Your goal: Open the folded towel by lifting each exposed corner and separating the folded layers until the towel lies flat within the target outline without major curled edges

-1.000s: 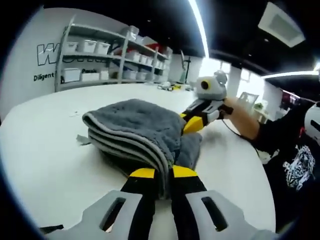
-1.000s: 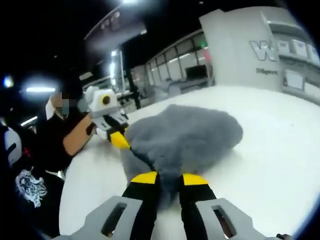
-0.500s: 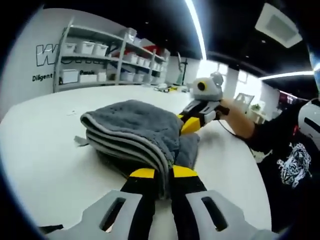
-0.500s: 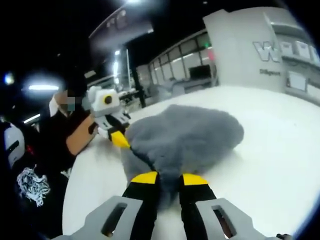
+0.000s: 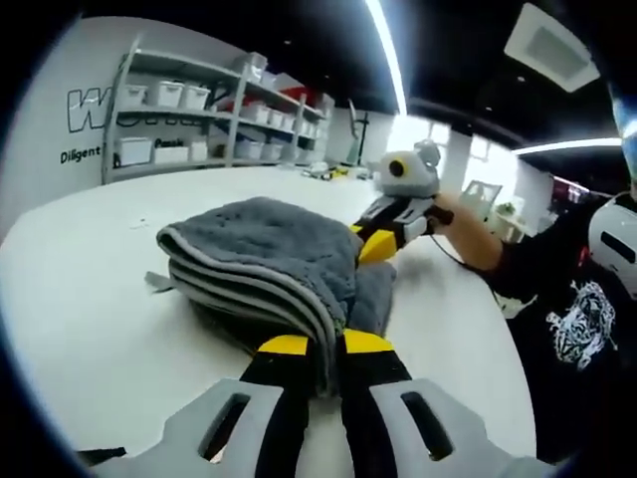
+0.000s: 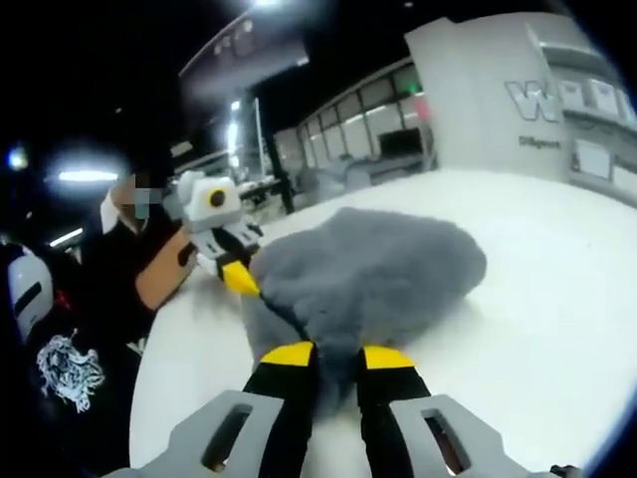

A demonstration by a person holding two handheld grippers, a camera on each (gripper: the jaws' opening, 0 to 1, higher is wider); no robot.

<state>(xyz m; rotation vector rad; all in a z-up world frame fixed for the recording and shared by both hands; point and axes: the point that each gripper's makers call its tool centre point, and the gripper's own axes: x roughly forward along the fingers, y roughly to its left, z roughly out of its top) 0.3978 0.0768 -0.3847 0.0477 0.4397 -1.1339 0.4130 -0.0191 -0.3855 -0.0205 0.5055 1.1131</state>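
Towel (image 5: 264, 264) remains a folded stack at the tabletop's (image 5: 90, 299) centre, barely changed over the last second. Left tongs (image 5: 317, 344) stay clenched on its 6 o'clock corner; right tongs (image 6: 336, 354) grip another corner. Judgement: unfolding hasn't begun; layers need lifting apart.

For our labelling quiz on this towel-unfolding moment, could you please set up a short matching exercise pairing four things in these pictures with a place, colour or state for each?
Column one:
1. towel
2. left hand-held gripper
3. table
4. shelves

Column two:
A. white, bare around the cloth
B. grey, folded in stacked layers
C. against the far wall, carrying white boxes
D. shut on the towel's near edge

Pairs: 1-B, 2-D, 3-A, 4-C
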